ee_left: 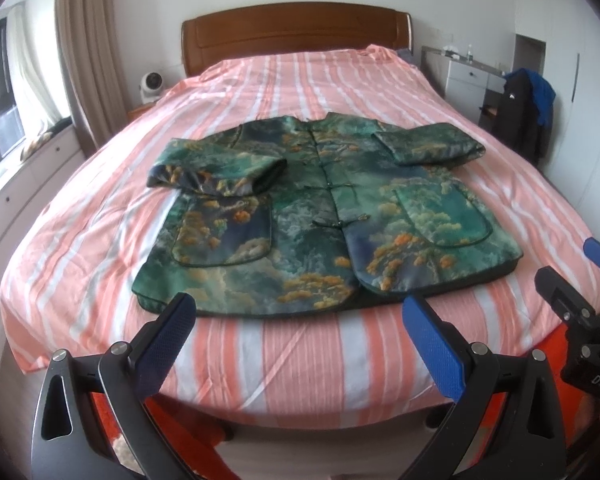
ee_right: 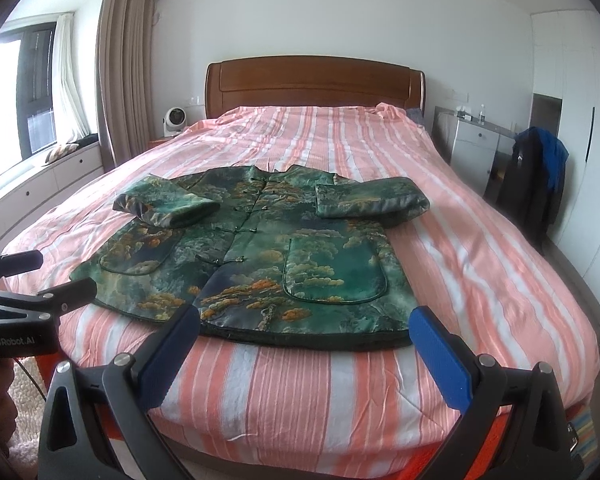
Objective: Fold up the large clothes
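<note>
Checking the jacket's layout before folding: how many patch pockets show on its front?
2. One pocket on the jacket front's right half, the other pocket on its left half, its top under the folded sleeve. None seems hidden.

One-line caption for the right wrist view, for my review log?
Open right gripper hovers at the hem of a green patterned jacket, sleeves folded in, on a striped bed; open left gripper alongside.

Jacket (ee_left: 312, 204) lies flat on bed (ee_left: 300, 364), near foot edge, collar toward headboard (ee_left: 296, 32). Both sleeves folded inward across chest. Fan (ee_left: 151, 85) left of headboard; cabinet (ee_left: 470, 76) right; chair (ee_left: 522, 120) before cabinet.
</note>
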A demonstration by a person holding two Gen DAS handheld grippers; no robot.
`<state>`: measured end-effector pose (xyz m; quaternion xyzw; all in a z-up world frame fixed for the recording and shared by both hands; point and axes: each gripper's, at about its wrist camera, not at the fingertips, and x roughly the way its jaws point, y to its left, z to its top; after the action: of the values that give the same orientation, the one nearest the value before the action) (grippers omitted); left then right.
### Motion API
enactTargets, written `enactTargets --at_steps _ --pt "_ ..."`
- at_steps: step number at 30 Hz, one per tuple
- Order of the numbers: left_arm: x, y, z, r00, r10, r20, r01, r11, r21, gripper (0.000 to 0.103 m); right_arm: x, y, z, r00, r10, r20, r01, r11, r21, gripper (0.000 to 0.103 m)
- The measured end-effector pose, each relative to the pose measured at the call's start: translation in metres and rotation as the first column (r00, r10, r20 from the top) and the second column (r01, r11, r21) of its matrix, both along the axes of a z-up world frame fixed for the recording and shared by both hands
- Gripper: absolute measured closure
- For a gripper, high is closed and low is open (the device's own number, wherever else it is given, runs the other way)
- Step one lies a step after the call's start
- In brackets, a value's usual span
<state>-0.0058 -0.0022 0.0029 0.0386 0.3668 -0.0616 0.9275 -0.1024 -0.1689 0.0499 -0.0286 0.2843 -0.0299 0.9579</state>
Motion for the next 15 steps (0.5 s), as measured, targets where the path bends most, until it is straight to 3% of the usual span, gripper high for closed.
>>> enactTargets --at_steps 15 --pt "-0.0001 0.0025 -0.0031 1.0 0.003 -0.014 -0.003 1.0 -0.007 0.0 0.0002 0.0059 -0.0028 1.0 0.02 -0.011 -0.02 1.0 -0.007 0.0"
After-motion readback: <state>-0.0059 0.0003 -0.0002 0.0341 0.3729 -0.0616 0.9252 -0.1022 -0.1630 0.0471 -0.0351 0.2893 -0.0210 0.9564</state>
